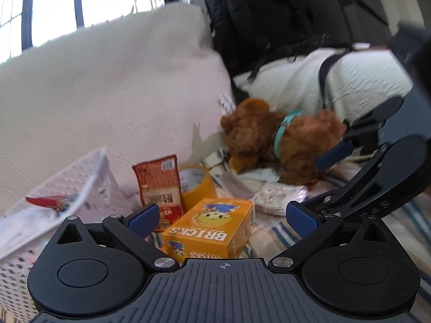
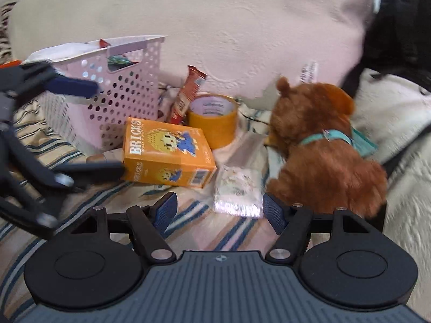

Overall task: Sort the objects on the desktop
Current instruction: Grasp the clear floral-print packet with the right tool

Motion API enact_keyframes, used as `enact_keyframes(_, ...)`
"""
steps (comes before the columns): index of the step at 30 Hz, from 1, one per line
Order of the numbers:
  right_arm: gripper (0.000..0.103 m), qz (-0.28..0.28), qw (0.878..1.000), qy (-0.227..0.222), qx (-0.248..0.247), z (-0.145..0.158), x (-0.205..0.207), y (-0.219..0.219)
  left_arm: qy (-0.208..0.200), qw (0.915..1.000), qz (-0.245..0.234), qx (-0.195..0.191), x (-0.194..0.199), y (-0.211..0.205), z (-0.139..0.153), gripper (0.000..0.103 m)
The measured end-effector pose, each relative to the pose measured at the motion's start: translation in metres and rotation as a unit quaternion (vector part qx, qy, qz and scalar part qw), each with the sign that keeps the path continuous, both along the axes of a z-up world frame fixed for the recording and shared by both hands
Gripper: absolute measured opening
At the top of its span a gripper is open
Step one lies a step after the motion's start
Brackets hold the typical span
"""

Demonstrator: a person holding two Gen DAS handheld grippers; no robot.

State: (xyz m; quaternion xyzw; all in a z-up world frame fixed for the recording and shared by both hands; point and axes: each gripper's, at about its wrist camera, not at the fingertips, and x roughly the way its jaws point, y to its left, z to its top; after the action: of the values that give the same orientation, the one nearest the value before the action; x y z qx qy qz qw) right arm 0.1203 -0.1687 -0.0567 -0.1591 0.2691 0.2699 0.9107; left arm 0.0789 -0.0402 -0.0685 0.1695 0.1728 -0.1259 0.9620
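An orange BRICKS box (image 1: 212, 227) (image 2: 167, 152) lies on the striped cloth. My left gripper (image 1: 222, 219) is open, its fingers on either side of the box's near end; it also shows in the right wrist view (image 2: 89, 129). My right gripper (image 2: 219, 210) is open and empty, just in front of a small clear packet (image 2: 238, 188) and next to a brown plush bear (image 2: 320, 145) (image 1: 280, 140). A red snack packet (image 1: 157, 185) (image 2: 187, 97) and a yellow tape roll (image 1: 198, 185) (image 2: 214, 118) stand behind the box.
A pink perforated basket (image 2: 121, 91) (image 1: 54, 202) with several items stands at the left. A large pale cushion (image 1: 113, 86) rises behind. A black backpack (image 1: 258, 16) and a white pillow (image 1: 358, 80) lie at the back right.
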Motion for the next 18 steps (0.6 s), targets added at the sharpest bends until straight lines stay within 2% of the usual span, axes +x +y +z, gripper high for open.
enact_keyframes(6, 0.069, 0.002, 0.999, 0.035, 0.009, -0.01, 0.036, 0.003, 0.025, 0.9976, 0.065, 0.001, 0.037, -0.001, -0.019, 0.103)
enact_keyframes(10, 0.068, -0.01, 0.998, 0.064, 0.004, -0.024, 0.057, 0.008, 0.028, 0.9971, 0.069, 0.018, 0.046, -0.004, -0.03, 0.103)
enact_keyframes(15, 0.068, -0.014, 0.997, 0.071, 0.005, -0.028, 0.063, 0.013, 0.029, 0.9956, 0.081, 0.036, 0.055, -0.009, -0.039, 0.103)
enact_keyframes(18, 0.062, -0.034, 0.997, 0.071, -0.005, -0.026, 0.064, 0.015, 0.034, 0.9951, 0.086, 0.036, 0.06, -0.011, -0.038, 0.103)
